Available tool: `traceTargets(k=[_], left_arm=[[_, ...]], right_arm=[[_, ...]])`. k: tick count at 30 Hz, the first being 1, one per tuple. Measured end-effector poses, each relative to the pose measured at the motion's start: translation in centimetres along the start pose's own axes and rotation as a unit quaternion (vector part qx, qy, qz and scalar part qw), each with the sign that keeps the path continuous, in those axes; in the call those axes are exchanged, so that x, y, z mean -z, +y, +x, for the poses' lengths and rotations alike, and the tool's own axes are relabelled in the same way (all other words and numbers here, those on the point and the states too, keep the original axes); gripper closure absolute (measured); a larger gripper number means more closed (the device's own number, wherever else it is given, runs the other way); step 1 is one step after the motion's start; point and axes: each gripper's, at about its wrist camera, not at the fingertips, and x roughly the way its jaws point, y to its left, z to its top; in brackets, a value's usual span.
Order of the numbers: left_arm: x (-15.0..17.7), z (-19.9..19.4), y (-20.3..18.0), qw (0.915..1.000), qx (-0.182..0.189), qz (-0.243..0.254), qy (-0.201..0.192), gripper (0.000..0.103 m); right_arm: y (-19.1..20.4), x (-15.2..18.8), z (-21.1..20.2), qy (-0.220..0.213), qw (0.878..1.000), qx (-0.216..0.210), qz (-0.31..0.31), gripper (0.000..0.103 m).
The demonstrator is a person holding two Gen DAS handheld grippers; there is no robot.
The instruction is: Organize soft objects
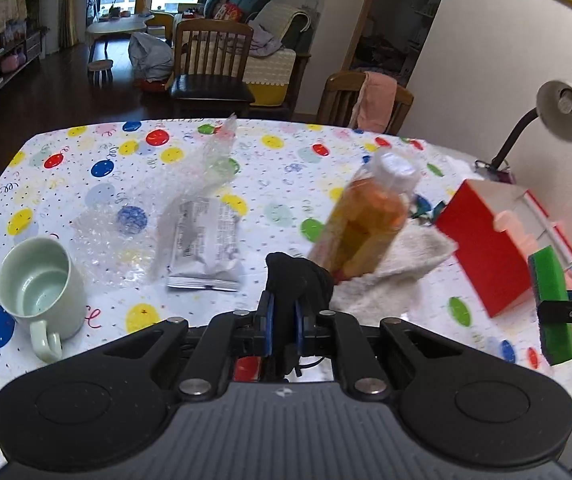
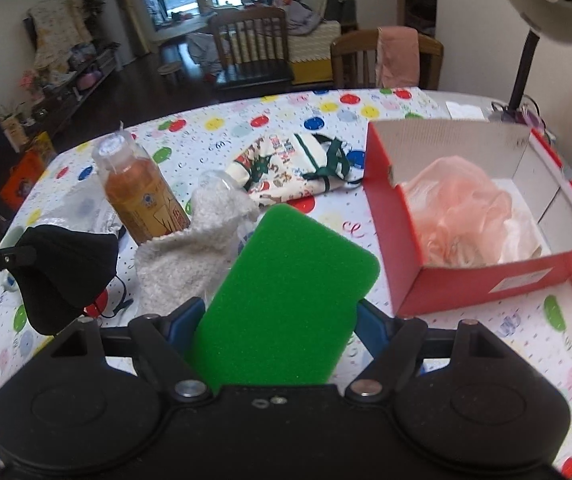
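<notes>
We find both tools loaded and raised above the table (image 2: pixel 326 208). The left gripper (image 1: pixel 284 320) is pressed nearly together, pinching a black face mask (image 2: pixel 66 268), which hangs from its tips with the ear loop trailing toward the cloth. The right gripper (image 2: pixel 278 320) stands wide, its blue pads clamping the two edges of a green sponge (image 2: pixel 294 288). The sponge is held upright and clear of the table.

The red box (image 2: pixel 406 248) sits to the right, open at the top, with a pink mesh puff (image 2: pixel 466 216) already inside. We judge this to be the collecting place, and the step in hand to be carrying both soft items to it.

Recommendations: bring the sponge in over the near red wall and release only once it is above the open floor of the box. The mask has farther to travel; keep it high past the juice bottle (image 2: pixel 142 192), which stands upright touching the white towel (image 2: pixel 190 248) and looks easy to topple. The printed drawstring bag (image 2: pixel 286 168) and the towel remain on the table for later. The mug (image 1: pixel 38 280) is not soft and should stay.
</notes>
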Motion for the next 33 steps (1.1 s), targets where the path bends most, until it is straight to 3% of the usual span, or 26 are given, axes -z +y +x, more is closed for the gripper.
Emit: traceTargets(k=[7, 14, 33], left_arm=[[-1.3, -3.1, -4.4, 0.9998, 0.018, 0.006, -0.011, 0.093], [-3.2, -4.1, -10.2, 0.9976, 0.063, 0.018, -0.021, 0.093], [-9.6, 2.7, -28.4, 0.9813, 0.152, 0.114, -0.028, 0.093]], right_arm=[[-3.7, -1.3, -2.3, -0.011, 1.000, -0.009, -0.022, 0.024], [-8.0, -2.6, -3.5, -0.022, 0.999, -0.006, -0.025, 0.024], [-20.8, -5.6, -1.3, -0.037, 0.998, 0.052, 0.009, 0.024]])
